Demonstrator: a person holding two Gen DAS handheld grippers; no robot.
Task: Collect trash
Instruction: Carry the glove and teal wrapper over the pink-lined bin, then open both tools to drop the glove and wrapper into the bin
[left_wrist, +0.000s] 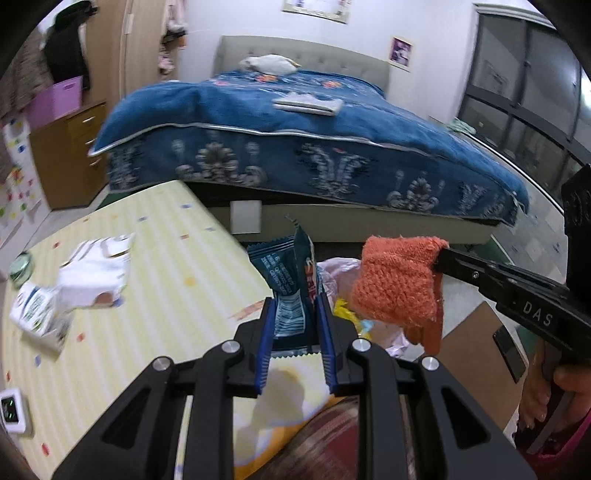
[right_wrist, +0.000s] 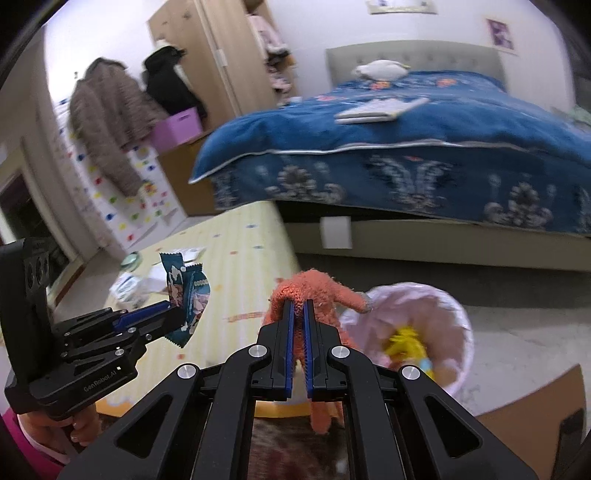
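A yellow play mat (left_wrist: 155, 266) with small colored spots lies on the floor (right_wrist: 517, 332). On the mat lie a crumpled white paper (left_wrist: 98, 273), a white and green packet (left_wrist: 38, 314) and a small round green dish (left_wrist: 20, 266). A white bin (right_wrist: 458, 310) with a pink bag stands on the floor beside the mat. The big bed (left_wrist: 295, 147) stands behind, under a blue blanket.

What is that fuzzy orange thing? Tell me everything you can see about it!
The fuzzy orange cloth looks like soft, nubbly terry fabric, crumpled and floppy. The right gripper is shut on its upper part, so it hangs in the air, one end drooping below the blue pads. A small grey patch shows at one tip. It hangs beside the pink-lined trash bin, above the yellow mat's edge. Nothing else visibly touches it.
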